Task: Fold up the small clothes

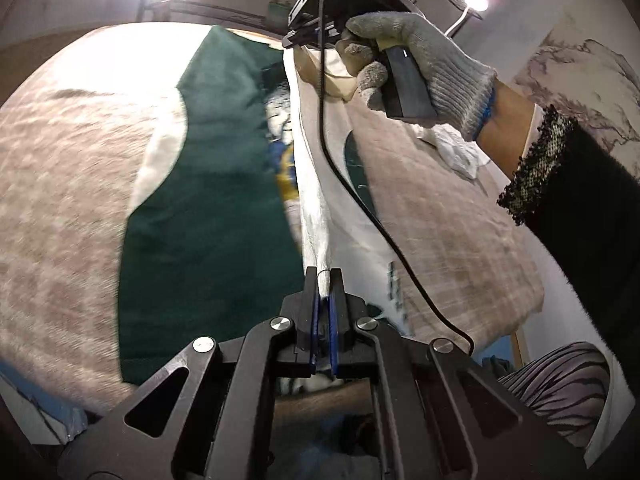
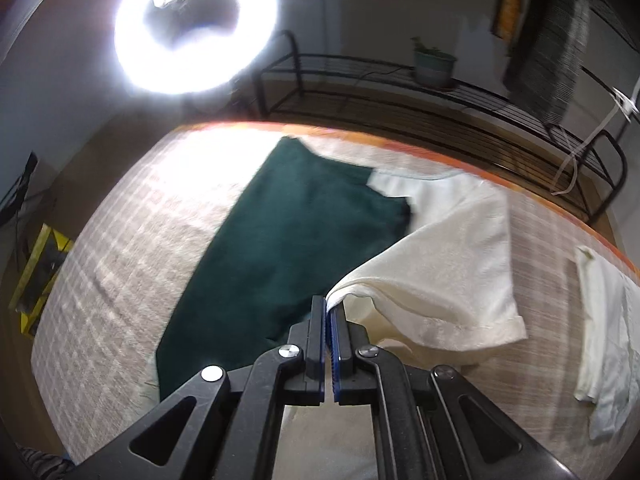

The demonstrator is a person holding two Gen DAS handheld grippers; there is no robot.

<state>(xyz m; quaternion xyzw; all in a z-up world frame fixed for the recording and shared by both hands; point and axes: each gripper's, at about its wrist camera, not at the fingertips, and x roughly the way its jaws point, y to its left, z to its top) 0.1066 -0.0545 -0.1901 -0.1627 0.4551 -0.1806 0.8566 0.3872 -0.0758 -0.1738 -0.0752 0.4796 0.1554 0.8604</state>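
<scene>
A small green and white shirt [image 1: 208, 216] lies on the checked tablecloth [image 1: 60, 200]. My left gripper [image 1: 325, 276] is shut on its white edge, which is lifted and stretched taut toward my right gripper [image 1: 294, 38], held by a gloved hand at the top of the left wrist view. In the right wrist view my right gripper [image 2: 330, 304] is shut on the white part of the shirt [image 2: 440, 264], pulled up beside the green panel [image 2: 288, 240]. A printed picture on the shirt shows partly next to the fold.
Other white cloths lie at the table's right side [image 2: 608, 332] and show in the left wrist view [image 1: 456, 148]. A black metal rack [image 2: 400, 80] with a potted plant [image 2: 434, 64] stands behind the table. A bright ring light [image 2: 196, 28] shines at the left.
</scene>
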